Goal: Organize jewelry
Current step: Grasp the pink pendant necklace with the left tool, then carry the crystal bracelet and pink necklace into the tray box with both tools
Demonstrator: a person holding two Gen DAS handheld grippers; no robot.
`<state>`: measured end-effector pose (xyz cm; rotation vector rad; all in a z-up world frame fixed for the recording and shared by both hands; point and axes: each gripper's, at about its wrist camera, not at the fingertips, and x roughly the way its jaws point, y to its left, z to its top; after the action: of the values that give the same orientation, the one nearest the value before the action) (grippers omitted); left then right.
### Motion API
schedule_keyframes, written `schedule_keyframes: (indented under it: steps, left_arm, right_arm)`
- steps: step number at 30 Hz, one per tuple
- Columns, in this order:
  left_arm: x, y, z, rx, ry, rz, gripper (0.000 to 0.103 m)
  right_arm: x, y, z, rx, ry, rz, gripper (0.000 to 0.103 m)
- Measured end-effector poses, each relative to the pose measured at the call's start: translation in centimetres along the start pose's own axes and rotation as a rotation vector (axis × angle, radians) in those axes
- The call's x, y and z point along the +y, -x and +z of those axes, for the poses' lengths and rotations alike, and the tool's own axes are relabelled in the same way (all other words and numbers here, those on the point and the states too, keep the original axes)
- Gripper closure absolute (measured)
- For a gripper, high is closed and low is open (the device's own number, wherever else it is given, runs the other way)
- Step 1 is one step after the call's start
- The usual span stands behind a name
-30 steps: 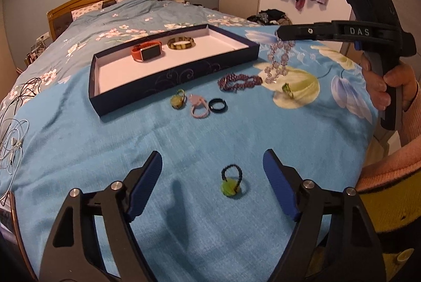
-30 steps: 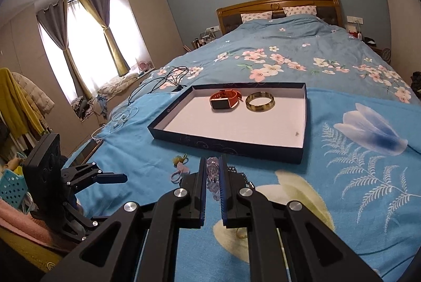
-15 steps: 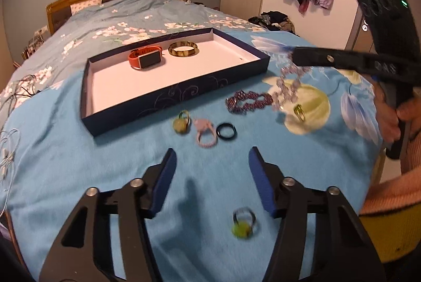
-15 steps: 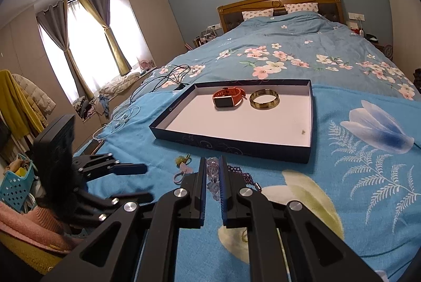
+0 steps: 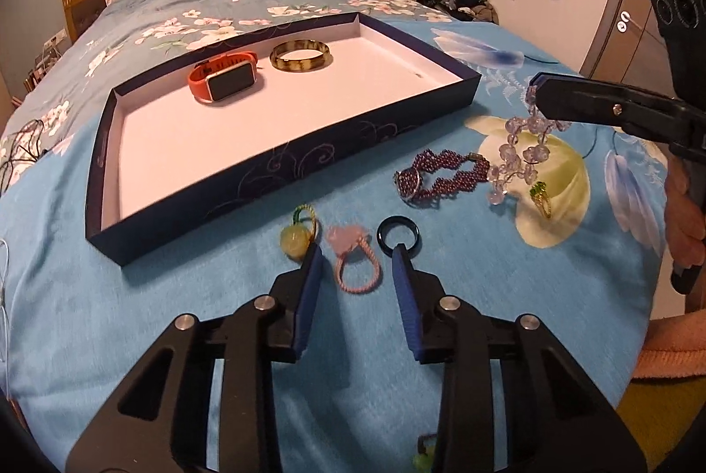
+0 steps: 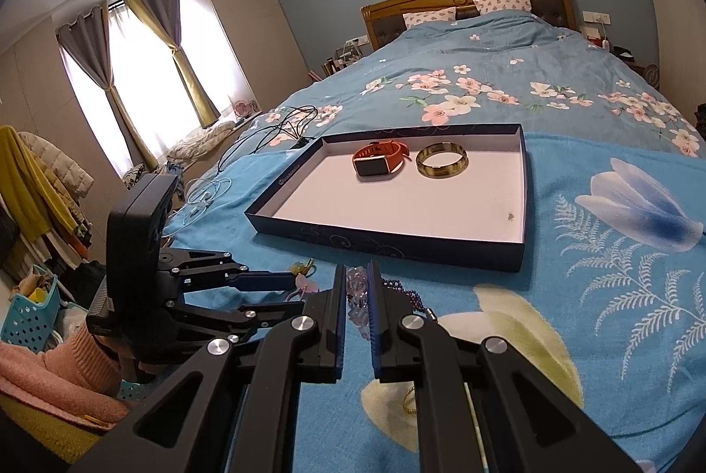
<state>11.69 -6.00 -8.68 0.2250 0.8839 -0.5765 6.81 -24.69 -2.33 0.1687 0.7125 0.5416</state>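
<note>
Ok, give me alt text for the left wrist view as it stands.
The left gripper is closing around a pink heart ring lying on the blue blanket, pads not yet touching. At right, the right gripper holds a clear bead bracelet; behind, the tray holds a watch and a bangle.

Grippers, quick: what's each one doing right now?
Left gripper: jaws closing around the pink heart ring, pads not yet on it.
Right gripper: shut on the clear bead bracelet.
</note>
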Motion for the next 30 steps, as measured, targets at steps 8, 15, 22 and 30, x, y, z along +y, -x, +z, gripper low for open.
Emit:
schedule_keyframes:
  steps: [8, 15, 22, 30]
  left_arm:
    - [-0.2, -0.1, 0.3, -0.012, -0.001, 0.029, 0.086]
    - [0.1, 1.1, -0.1, -0.053, 0.045, 0.000, 0.087]
    - [0.7, 3.2, 0.2, -0.114, 0.073, 0.001, 0.087]
    - [1.6, 5.1, 1.7, -0.176, 0.078, 0.030, 0.087]
  right_arm:
    - [0.2, 0.2, 0.4, -0.004, 0.014, 0.003, 0.095]
    - [0.3, 0.4, 1.0, -0.016, 0.024, 0.001, 0.095]
    - [0.5, 0.1, 2.1, -0.035, 0.041, 0.000, 0.095]
    - [0.3, -0.1, 4.0, -0.066, 0.055, 0.003, 0.095]
